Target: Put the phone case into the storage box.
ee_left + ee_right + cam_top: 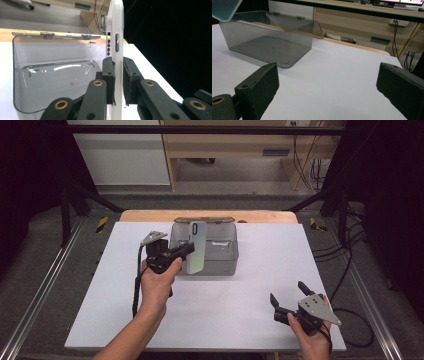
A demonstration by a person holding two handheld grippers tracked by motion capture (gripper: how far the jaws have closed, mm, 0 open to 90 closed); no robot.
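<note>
The left hand-held gripper [118, 82] is clamped on the phone [196, 247], held upright above the clear box [227, 262] just beyond it; lowering in seems next; the right hand-held gripper [290, 299] waits with its jaws apart.

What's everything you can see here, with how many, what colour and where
phone: one, pale case, held upright over the box's left side
box: one, clear grey, open hinged lid, far middle of table
table: one, white top, wooden far edge
cabinet: one, light wood, on floor behind table
left tongs: one, black, shut on the phone's edges
right tongs: one, black, open, near right of table
hands: two, one gripping each tongs
</note>
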